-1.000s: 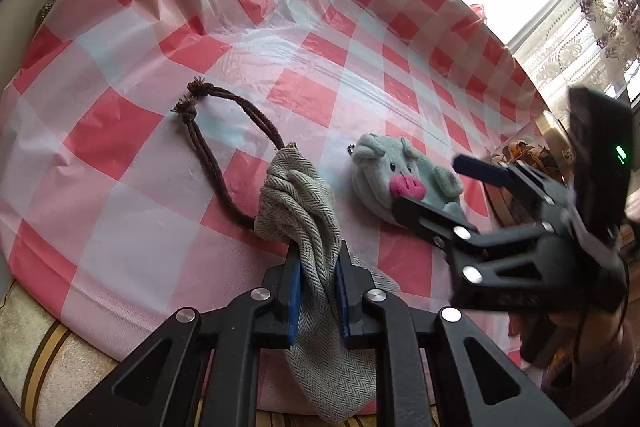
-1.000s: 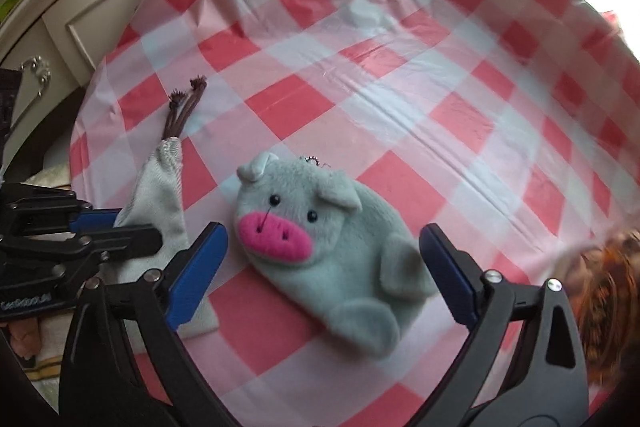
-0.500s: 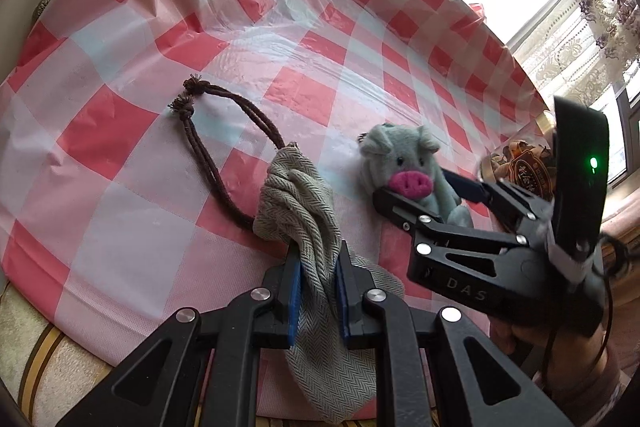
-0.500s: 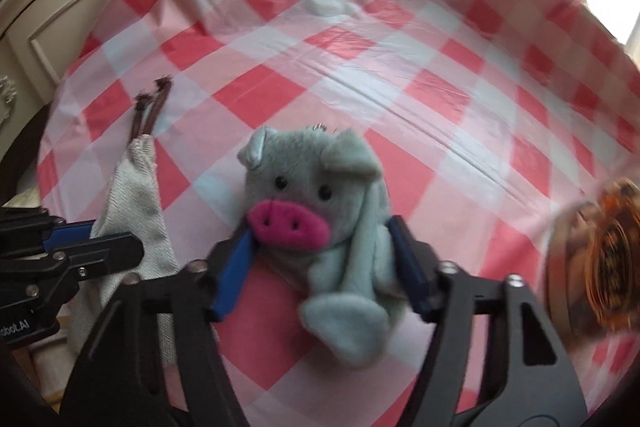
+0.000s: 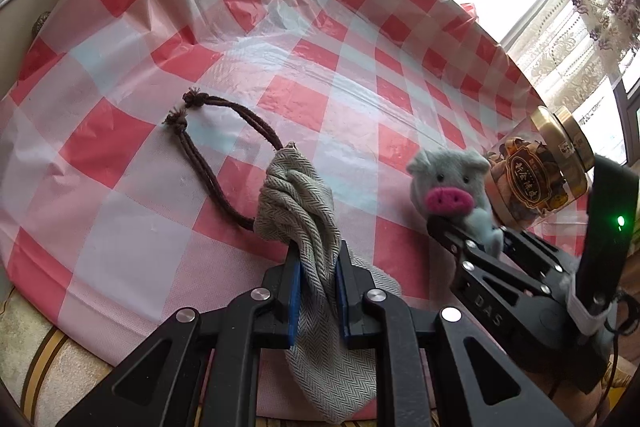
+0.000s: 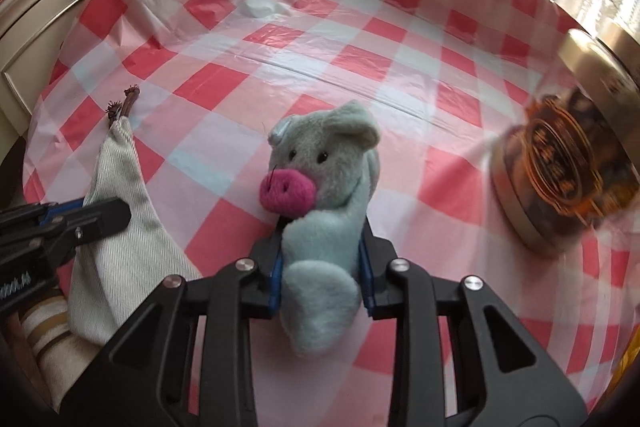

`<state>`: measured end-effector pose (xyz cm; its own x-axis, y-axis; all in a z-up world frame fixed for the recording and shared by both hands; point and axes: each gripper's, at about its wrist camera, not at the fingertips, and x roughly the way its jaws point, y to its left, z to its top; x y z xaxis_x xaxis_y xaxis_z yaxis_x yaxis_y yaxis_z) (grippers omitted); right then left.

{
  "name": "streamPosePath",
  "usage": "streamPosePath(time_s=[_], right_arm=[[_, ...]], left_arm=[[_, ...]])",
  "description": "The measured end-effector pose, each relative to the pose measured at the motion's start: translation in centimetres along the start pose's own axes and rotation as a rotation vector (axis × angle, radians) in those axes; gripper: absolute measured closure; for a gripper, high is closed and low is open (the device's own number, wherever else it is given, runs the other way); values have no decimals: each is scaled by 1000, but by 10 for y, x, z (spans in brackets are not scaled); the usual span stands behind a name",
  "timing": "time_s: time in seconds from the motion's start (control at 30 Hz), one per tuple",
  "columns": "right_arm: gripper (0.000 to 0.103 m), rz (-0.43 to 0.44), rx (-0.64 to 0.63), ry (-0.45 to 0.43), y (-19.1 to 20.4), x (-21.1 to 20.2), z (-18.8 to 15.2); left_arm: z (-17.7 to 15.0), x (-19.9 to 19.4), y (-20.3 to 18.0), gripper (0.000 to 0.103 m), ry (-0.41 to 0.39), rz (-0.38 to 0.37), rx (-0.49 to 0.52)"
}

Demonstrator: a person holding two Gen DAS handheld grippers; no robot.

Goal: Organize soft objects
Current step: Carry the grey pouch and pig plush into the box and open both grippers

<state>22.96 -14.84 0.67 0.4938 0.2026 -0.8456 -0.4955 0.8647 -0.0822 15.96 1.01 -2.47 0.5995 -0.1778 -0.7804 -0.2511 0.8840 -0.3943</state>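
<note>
Right gripper (image 6: 322, 279), open a sec ago, is closing on grey pig plush (image 6: 324, 195), now upright. Left gripper (image 5: 317, 293) stays clamped on drawstring pouch (image 5: 308, 227); bagging looks next.

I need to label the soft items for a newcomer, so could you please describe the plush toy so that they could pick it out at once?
Start from the red-and-white checked tablecloth. Near its front edge, the right gripper is closing on the plush pig, between the grey drawstring pouch and the gold-lidded jar. It is the only thing with a face: grey fur, pink snout.
</note>
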Motion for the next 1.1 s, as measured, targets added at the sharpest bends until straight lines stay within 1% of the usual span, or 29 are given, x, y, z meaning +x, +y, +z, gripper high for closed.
streamPosePath(time_s=[0.23,0.43,0.63,0.83,0.93,1.1], right_arm=[[70,-43,53,-17,-11,-28,-17],[70,-67,120,-24,-27,-55,-37],[70,-86,174,-42,-44,-87,-62],[70,-121,226,-60,-63,-123,-94],[70,-141,271,-62,-80,-143,-114],[70,-201,347,-56,-113,-172,-150]], left_arm=[[-2,-13,-11,88,-39,-7,43],[-8,-24,-24,88,-39,-46,62],[-18,-40,-46,88,-44,-111,87],[-30,-51,-71,88,-32,-179,121],[-37,-54,-83,88,-16,-209,137],[-53,-58,-111,88,8,-259,187]])
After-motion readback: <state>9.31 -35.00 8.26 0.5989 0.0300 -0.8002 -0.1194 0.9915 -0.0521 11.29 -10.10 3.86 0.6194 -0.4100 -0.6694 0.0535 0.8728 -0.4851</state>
